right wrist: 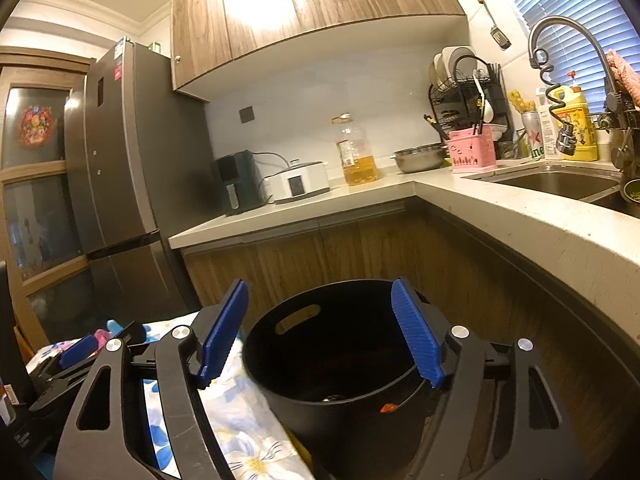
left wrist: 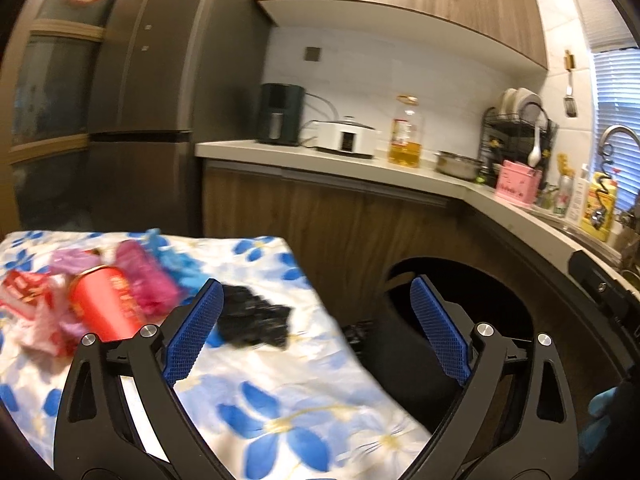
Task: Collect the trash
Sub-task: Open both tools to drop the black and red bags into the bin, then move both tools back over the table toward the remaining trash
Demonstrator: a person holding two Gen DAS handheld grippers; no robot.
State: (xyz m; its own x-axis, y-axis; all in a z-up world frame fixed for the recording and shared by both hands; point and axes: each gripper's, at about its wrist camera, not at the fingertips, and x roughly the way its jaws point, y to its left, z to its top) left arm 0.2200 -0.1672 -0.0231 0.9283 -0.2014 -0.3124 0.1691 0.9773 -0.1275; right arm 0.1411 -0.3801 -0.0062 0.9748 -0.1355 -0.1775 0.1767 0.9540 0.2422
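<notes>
A pile of trash lies on the floral tablecloth [left wrist: 280, 380]: a red can [left wrist: 106, 306], pink crumpled plastic [left wrist: 146, 280], a red wrapper [left wrist: 20, 292], blue plastic [left wrist: 180, 264] and a black crumpled bag [left wrist: 256, 320]. My left gripper [left wrist: 316, 336] is open and empty, above the table's right part, just right of the pile. A black trash bin [right wrist: 332, 364] stands beside the table; it also shows in the left wrist view [left wrist: 404, 280]. My right gripper [right wrist: 320, 332] is open and empty above the bin's mouth. The left gripper [right wrist: 92, 346] shows at lower left.
A kitchen counter [right wrist: 360, 196] runs behind with an air fryer [right wrist: 236, 182], white cooker [right wrist: 298, 184], oil bottle [right wrist: 356, 152], steel bowl [right wrist: 420, 158], pink caddy [right wrist: 472, 150] and dish rack [right wrist: 464, 92]. A sink [right wrist: 556, 182] is at right. A fridge [right wrist: 116, 168] stands at left.
</notes>
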